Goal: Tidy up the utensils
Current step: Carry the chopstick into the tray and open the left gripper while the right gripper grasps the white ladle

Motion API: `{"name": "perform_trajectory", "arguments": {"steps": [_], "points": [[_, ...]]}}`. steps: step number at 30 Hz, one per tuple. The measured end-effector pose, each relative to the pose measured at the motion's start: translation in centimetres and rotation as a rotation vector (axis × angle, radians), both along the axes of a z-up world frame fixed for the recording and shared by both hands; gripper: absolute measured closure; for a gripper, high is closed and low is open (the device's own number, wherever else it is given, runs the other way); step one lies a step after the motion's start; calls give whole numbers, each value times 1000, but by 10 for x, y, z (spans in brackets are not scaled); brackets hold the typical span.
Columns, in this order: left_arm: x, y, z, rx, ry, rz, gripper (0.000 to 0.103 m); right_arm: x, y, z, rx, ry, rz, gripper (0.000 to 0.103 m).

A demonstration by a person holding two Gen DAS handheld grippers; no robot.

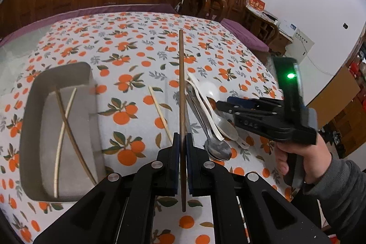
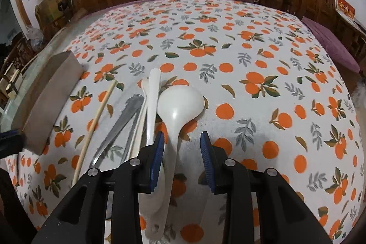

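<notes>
Utensils, sorting under way, two claws at work. Left claw (image 1: 182, 141): jaws closed on a dark brown chopstick (image 1: 181, 84), pinched near its lower third; the stick points away from the camera, tip raised over the bench (image 1: 137, 42), butt end hanging below the pads. Just left of the claw a pale chopstick (image 1: 160, 114) lies loose on the orange-print cloth. Further left sits the grey tray (image 1: 34, 106), holding one pale and one dark chopstick crossed over each other. Right of the claw, the remaining pile: metal spoons (image 1: 217, 149) and white plastic spoons (image 1: 212, 111) heaped together, touching. Right claw (image 2: 182, 152): jaws spread apart, empty, straddling the handle of the large white ladle (image 2: 180, 104), whose bowl lies ahead on the cloth; pads stand either side of the handle, contact not certain. To its left, white spoon handles (image 2: 152, 106), metal handles (image 2: 121, 120), then the pale chopstick again, and the tray's outer wall at far left. Judgement: step in hand is carrying the dark chopstick to the tray, with the right claw lined up for a ladle pick. Next move for the left calls for a swing leftward over the tray rim, lowering the stick roughly parallel to those inside before letting go; a long overhang could catch the wall. For the right: close squarely on the ladle handle without snagging the neighbouring spoon.
</notes>
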State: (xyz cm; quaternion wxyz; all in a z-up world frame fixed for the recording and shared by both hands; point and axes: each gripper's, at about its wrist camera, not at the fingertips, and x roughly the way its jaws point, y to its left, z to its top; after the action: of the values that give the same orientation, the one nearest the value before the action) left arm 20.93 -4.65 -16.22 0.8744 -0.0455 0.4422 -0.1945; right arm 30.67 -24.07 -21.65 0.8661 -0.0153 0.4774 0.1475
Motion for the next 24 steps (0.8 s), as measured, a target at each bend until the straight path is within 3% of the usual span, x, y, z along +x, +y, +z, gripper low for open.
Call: {"name": "perform_trajectory", "arguments": {"steps": [3, 7, 14, 24], "points": [[-2, 6, 6, 13, -15, 5, 99, 6, 3, -5, -19, 8, -2, 69], [-7, 17, 17, 36, -46, 20, 99, 9, 2, -6, -67, 6, -15, 91], [-12, 43, 38, 57, -83, 63, 99, 5, -8, -2, -83, -2, -18, 92], [-19, 73, 44, 96, -98, 123, 99, -14, -8, 38, -87, -110, -10, 92]]}}
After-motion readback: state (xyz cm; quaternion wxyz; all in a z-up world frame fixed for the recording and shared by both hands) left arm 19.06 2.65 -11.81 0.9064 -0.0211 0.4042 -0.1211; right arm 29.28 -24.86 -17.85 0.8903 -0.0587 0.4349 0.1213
